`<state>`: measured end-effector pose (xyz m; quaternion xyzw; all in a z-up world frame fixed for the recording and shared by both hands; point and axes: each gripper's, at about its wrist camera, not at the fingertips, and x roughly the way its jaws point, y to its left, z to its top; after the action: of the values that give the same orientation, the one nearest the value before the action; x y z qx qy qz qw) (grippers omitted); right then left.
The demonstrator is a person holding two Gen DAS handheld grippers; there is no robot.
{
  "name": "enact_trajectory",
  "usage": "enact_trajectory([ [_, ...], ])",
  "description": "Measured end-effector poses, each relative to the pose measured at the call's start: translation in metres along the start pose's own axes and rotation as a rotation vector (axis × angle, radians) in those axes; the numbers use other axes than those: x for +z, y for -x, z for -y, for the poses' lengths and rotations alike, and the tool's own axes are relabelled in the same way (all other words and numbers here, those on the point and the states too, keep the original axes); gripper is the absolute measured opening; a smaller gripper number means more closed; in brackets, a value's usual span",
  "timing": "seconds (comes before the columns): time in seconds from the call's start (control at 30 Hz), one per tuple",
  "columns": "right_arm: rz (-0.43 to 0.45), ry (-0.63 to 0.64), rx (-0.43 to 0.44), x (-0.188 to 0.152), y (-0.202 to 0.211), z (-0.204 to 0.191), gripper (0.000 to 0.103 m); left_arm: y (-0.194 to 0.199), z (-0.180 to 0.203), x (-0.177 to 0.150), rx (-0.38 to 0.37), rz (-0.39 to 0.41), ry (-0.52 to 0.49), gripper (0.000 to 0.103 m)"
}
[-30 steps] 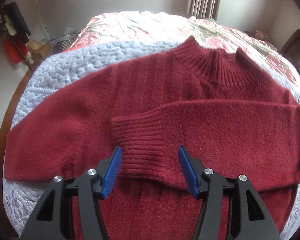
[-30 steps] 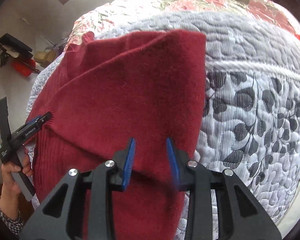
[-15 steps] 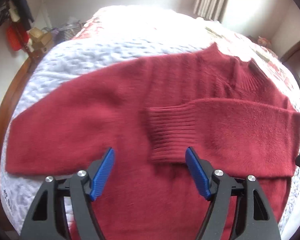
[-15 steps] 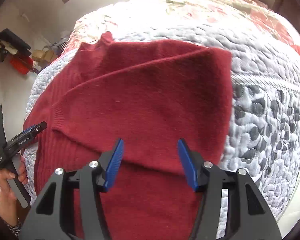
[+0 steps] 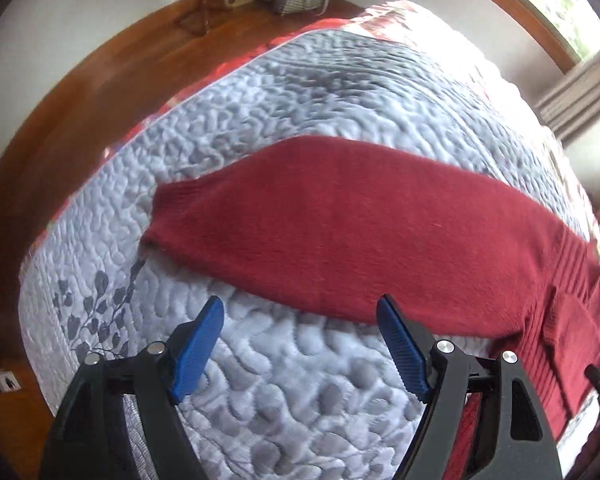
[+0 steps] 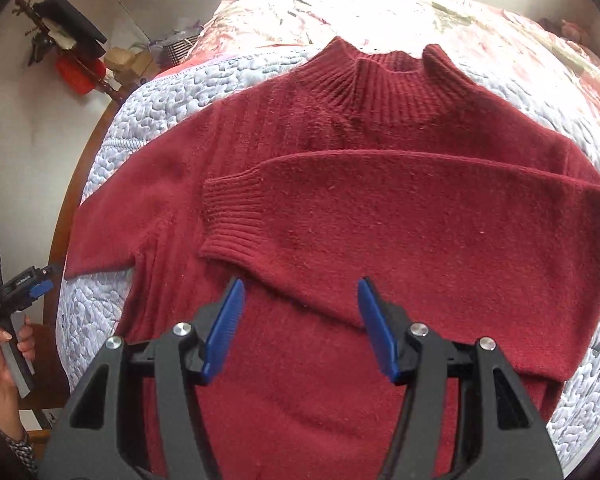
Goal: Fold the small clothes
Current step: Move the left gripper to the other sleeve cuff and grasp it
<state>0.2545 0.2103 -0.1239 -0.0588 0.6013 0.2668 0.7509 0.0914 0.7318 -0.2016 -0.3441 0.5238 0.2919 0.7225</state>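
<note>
Sweater [image 6: 380, 208], fuzzy maroon knit with ribbed collar, lies on puckered quilt [image 5: 284, 392]; both jaws spread, empty.

A bed with a grey-white quilted cover [image 5: 284, 408] filled the room — wooden floor [image 5: 100, 92] beside it, pale walls, daylight through a wood-framed window [image 5: 540, 4].

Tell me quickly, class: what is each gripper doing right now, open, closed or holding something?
Left gripper: open, holding nothing, above the quilt near the sweater sleeve.
Right gripper: open, holding nothing, over the sweater.
</note>
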Motion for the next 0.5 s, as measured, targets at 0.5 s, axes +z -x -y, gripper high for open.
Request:
enact_trajectory([
  [0.5,-0.036,0.007,-0.064,0.013,-0.038,-0.022,0.059,-0.082,-0.096,0.042,-0.243,-0.121,0.392,0.081],
])
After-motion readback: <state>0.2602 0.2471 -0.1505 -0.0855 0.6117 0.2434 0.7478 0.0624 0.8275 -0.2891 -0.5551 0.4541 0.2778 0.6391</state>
